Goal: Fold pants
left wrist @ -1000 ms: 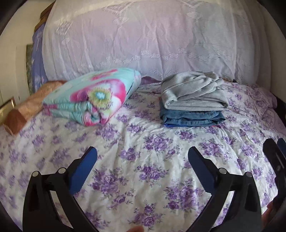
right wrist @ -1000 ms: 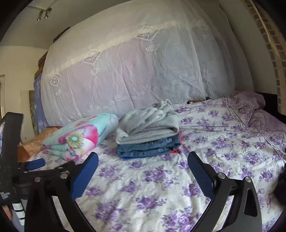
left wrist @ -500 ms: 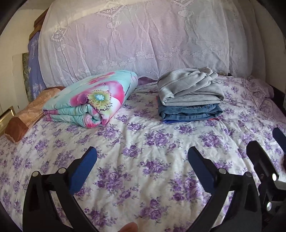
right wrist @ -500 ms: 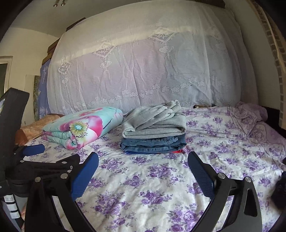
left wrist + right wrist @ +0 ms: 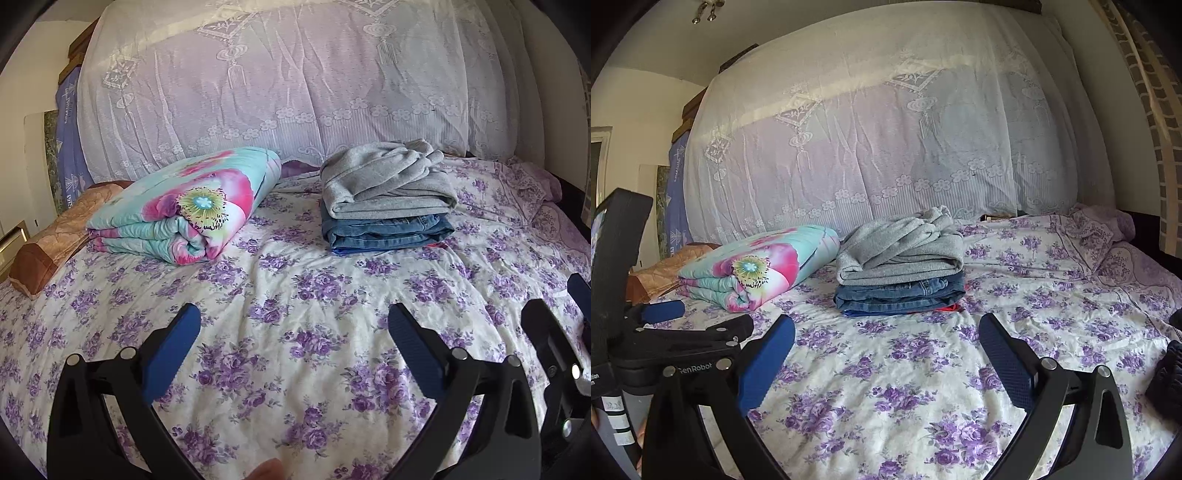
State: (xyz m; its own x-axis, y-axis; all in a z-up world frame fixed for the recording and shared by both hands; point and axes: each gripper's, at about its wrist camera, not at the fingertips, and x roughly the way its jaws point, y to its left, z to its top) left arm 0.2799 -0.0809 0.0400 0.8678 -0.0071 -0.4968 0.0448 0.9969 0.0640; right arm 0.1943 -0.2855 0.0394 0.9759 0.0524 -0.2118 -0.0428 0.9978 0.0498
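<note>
Folded grey pants (image 5: 388, 181) lie on top of folded blue jeans (image 5: 388, 230) in a stack at the back of the bed; the stack also shows in the right wrist view, grey pants (image 5: 901, 247) over jeans (image 5: 901, 293). My left gripper (image 5: 293, 325) is open and empty, held above the floral sheet well in front of the stack. My right gripper (image 5: 886, 338) is open and empty, also in front of the stack. Each gripper shows at the edge of the other's view.
A rolled floral quilt (image 5: 184, 210) lies left of the stack. A brown pillow (image 5: 55, 243) sits at the far left. A lace-covered pile (image 5: 295, 81) rises behind. A dark garment (image 5: 1167, 376) lies at the bed's right edge. The purple-flowered sheet (image 5: 295, 295) covers the bed.
Both grippers have pulled back and tilted up a little, so the stack sits lower and farther in view. Both stay open and empty.
</note>
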